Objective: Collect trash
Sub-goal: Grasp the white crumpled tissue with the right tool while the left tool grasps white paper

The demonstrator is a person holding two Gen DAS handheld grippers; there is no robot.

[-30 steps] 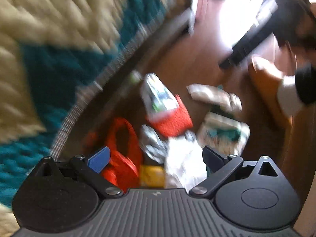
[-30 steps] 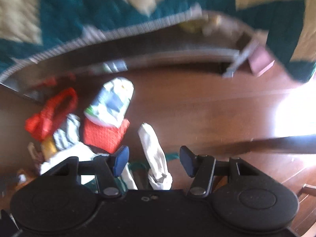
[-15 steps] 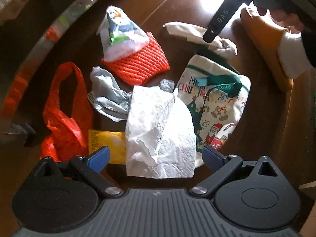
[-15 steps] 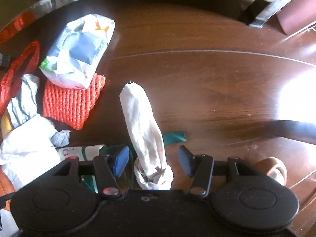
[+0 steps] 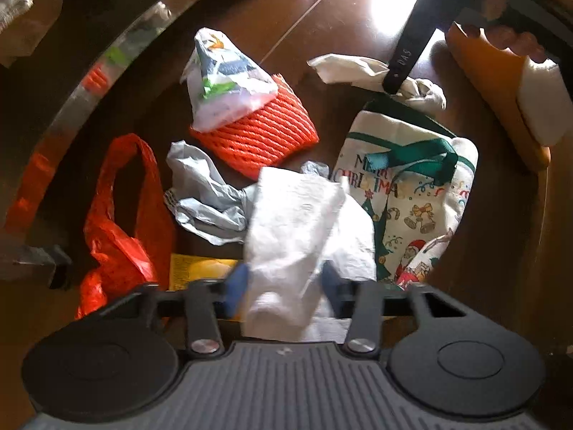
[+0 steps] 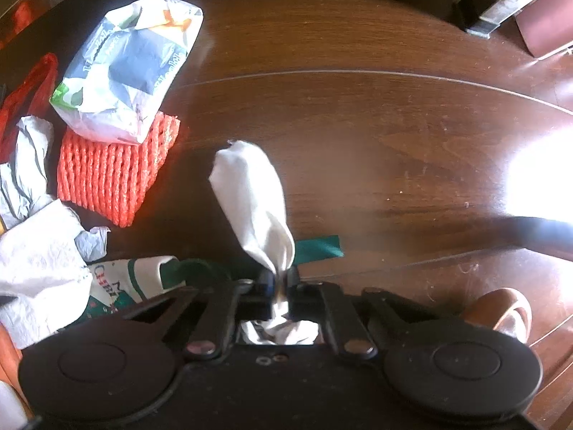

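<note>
1. Left gripper (image 5: 281, 283): jaws part-closed around a white paper towel (image 5: 297, 229). Blue finger pad on one side, dark pad on the other, both at the towel's flanks. Frame is motion-blurred there, so firm contact can't be confirmed; calling it a grip.
2. Right gripper (image 6: 277, 279): jaws narrow, pinched on the near end of a twisted white napkin (image 6: 250, 200). Napkin sticks out ahead of the tips; a crumpled tail bunches behind the fingers.
3. Ahead-left of the left gripper: red plastic bag (image 5: 118, 222), with a yellow wrapper (image 5: 200, 268) just beside the left finger.
4. Straight ahead of the left gripper: grey crumpled plastic (image 5: 204, 200), then orange mesh netting (image 5: 258, 136) with a printed white packet (image 5: 225, 82) lying on it.
5. Ahead-right of the left gripper: Christmas tote bag (image 5: 419, 204), green handles, partly under the towel's right edge.
6. From the right wrist: tote's green strap (image 6: 318, 247) runs just under the gripper tips; netting and packet sit ahead-left.
7. All items lie on a dark wood floor (image 6: 358, 125).
8. Far right of the left view: orange slipper (image 5: 494, 82) with a white sock.
</note>
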